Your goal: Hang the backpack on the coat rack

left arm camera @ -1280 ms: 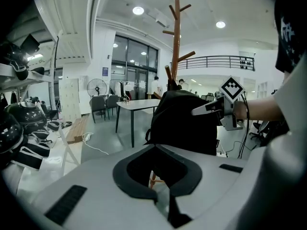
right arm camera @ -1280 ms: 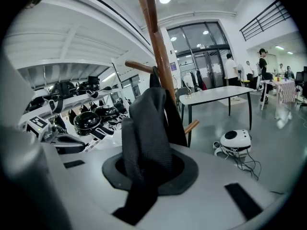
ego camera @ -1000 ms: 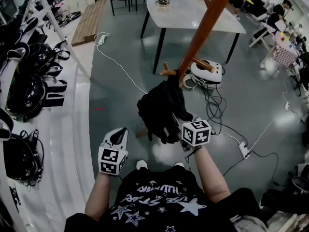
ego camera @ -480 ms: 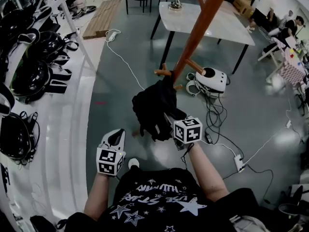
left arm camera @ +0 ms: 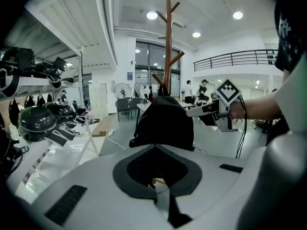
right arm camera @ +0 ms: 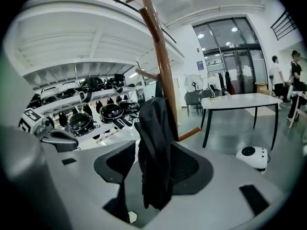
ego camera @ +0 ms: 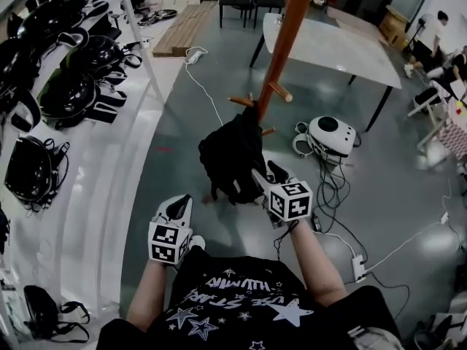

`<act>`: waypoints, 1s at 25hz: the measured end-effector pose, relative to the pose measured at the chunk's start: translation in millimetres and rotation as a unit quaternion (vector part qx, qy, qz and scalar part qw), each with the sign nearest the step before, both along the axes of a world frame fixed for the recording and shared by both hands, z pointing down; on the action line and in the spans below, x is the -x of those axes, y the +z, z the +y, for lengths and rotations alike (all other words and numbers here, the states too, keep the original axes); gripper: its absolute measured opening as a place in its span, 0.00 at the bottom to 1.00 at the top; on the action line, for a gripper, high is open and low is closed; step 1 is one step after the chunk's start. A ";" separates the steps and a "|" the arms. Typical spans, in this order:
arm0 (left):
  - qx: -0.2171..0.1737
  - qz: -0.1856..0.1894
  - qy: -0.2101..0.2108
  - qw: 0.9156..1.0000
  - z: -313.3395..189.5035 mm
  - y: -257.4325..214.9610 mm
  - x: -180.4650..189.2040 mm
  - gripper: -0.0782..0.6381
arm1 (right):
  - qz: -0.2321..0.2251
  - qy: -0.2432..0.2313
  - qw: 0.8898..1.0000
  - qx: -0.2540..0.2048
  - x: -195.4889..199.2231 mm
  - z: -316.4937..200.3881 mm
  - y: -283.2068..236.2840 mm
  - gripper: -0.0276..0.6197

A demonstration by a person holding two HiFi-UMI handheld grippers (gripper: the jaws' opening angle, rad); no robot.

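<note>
Right gripper [ego camera: 264, 173] jaws have just been opening, backpack [ego camera: 230, 155] fabric slack between them, pads clear. Left gripper [ego camera: 178, 205] low, jaws together, empty. Backpack hangs from coat rack [ego camera: 283, 49] peg. Right jaws wide.

Bright, even indoor light from round recessed ceiling lamps [left arm camera: 152, 15], plus light through tall glass window wall [right arm camera: 233, 56]. Soft pale glare patches on glossy grey-green floor [ego camera: 398, 188]; shadows faint and diffuse. Black fabric backpack [ego camera: 235, 155] underexposed, folds barely resolved. Strong fisheye bending and black vignette at edges of both gripper views; near foreground there blurred. Head view slightly soft.
</note>
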State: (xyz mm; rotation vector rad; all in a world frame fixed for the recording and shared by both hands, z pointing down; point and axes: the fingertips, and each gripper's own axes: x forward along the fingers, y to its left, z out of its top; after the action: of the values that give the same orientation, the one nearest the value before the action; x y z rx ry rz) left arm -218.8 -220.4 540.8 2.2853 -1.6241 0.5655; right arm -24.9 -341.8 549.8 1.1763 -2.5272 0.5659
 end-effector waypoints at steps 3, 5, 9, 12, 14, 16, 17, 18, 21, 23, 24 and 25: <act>-0.002 -0.008 -0.021 1.000 21.7 -2.2 -14.6 0.14 | -0.021 -0.013 1.000 -0.008 -18.4 14.5 -9.2 0.39; -0.003 -0.009 -0.038 0.999 36.9 -3.8 -24.3 0.14 | -0.033 -0.020 0.999 -0.009 -31.7 26.0 -12.6 0.36; -0.006 -0.005 -0.083 0.997 71.5 -5.7 -45.0 0.14 | -0.057 -0.042 0.997 -0.006 -56.0 52.8 -12.4 0.21; 0.002 0.006 -0.122 0.992 101.0 1.5 -58.1 0.14 | -0.081 -0.057 0.995 0.006 -68.2 68.7 -11.2 0.07; 0.014 0.012 -0.144 0.989 121.9 8.1 -66.8 0.14 | -0.101 -0.076 0.992 0.025 -69.5 79.1 -11.5 0.06; 0.024 0.015 -0.158 0.987 140.3 11.7 -76.0 0.14 | -0.109 -0.101 0.988 0.030 -68.2 86.9 -13.9 0.06; 0.028 0.015 -0.164 0.986 147.5 12.2 -79.4 0.14 | -0.106 -0.113 0.988 0.027 -66.9 89.2 -15.7 0.06; 0.030 0.015 -0.169 0.985 153.5 12.4 -81.5 0.14 | -0.099 -0.125 0.987 0.020 -65.3 91.0 -17.8 0.06; 0.036 0.016 -0.186 0.982 167.0 12.5 -82.1 0.14 | -0.082 -0.146 0.986 -0.001 -60.6 95.8 -24.1 0.06; 0.036 0.018 -0.196 0.980 173.3 12.7 -79.9 0.14 | -0.079 -0.154 0.985 -0.009 -56.3 98.6 -26.3 0.06; 0.035 0.020 -0.202 0.979 176.5 13.0 -78.9 0.14 | -0.077 -0.158 0.984 -0.010 -53.6 99.8 -25.9 0.06; 0.035 0.023 -0.208 0.977 179.9 13.7 -77.7 0.14 | -0.075 -0.162 0.984 -0.010 -50.3 100.7 -24.6 0.06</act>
State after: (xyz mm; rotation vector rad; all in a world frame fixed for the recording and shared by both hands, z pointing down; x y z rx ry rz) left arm -141.1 -40.5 554.6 1.8158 -1.9482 0.4524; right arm 25.4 -241.1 525.1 0.7272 -2.7775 0.5640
